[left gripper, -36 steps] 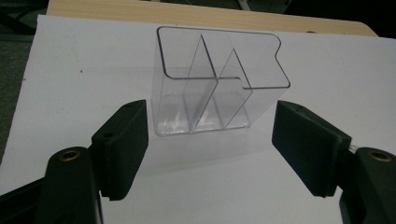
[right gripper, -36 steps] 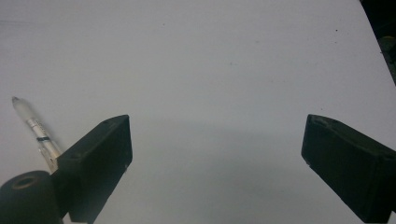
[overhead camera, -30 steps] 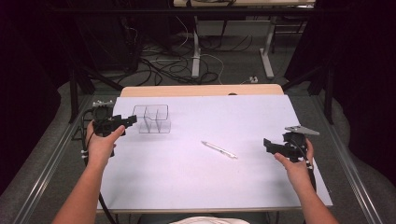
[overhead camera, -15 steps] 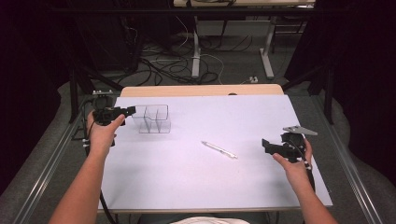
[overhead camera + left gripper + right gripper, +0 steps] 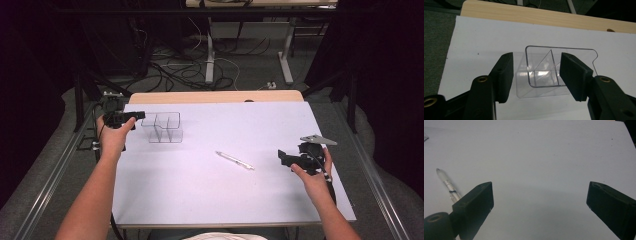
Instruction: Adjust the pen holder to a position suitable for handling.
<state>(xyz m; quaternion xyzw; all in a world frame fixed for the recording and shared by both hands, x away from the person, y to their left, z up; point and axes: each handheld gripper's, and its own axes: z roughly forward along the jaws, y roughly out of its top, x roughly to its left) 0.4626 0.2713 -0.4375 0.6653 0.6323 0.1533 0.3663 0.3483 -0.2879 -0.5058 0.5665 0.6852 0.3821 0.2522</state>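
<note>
A clear plastic box (image 5: 162, 127) with a divider stands on the white table sheet at the far left. My left gripper (image 5: 140, 116) hovers just left of it, pointing at it. In the left gripper view the box (image 5: 541, 72) lies beyond and partly between the jaws of my left gripper (image 5: 536, 60). The jaws have just been closing but stand apart, and the pads touch nothing. A clear pen (image 5: 235, 160) lies mid-table. My right gripper (image 5: 282, 157) is held at the right, wide open, and in its own view the gripper (image 5: 539, 195) has the pen (image 5: 447, 185) off to its left.
The white sheet (image 5: 200, 190) covers most of the table, with a bare wooden strip (image 5: 215, 96) along the far edge. Cables and desk legs lie on the floor beyond. Metal rails run along both sides of the table.
My left hand has shifted a little toward the far edge beside the box, and its jaws stand narrower. The right hand, the pen and the box have not moved.
</note>
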